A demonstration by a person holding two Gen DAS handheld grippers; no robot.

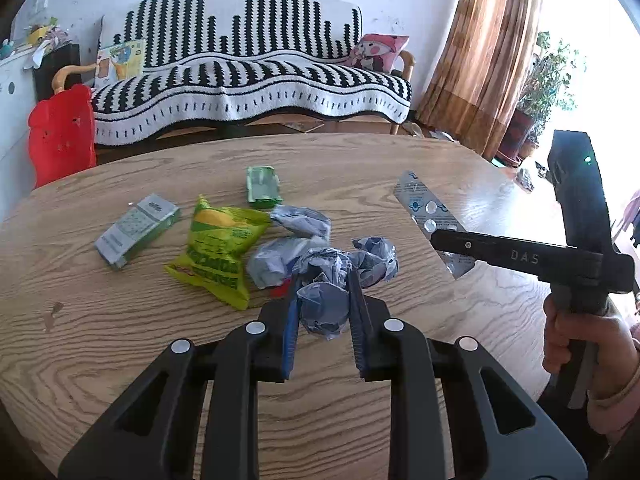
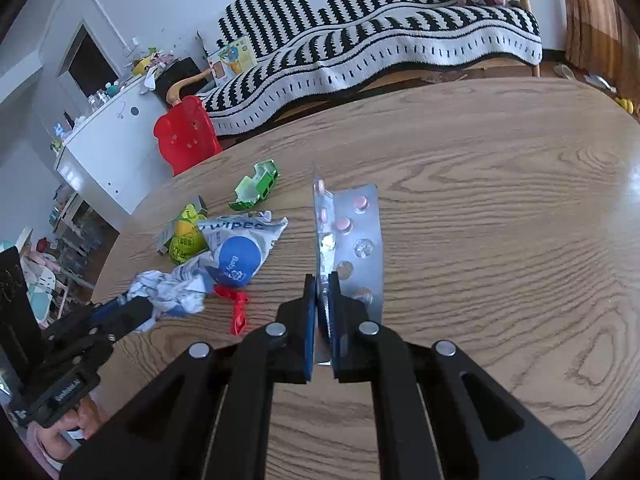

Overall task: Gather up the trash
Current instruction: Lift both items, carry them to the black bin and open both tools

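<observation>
Table [image 1: 120, 360] of pale wood grain fills both views, with no bin in sight; striped sofa [image 1: 248, 80] stands far behind it. Litter lies in a loose heap near the table's middle: yellow-green snack bag [image 1: 218, 248], grey carton [image 1: 134, 230] to its left, wipes packet [image 2: 240, 252], small green box [image 1: 262, 185] farther back, red scrap [image 2: 236, 308]. Left gripper [image 1: 323, 300] has its fingers pressed narrowly around a crumpled paper ball [image 1: 322, 308]; right gripper [image 2: 322, 304] pinches one edge of a foil pill strip [image 2: 352, 240], held upright above the table. Risks, as a judgement: the strip, gripped by its rim, could pivot or slip free; the springy ball could squeeze out if the grip eases.
</observation>
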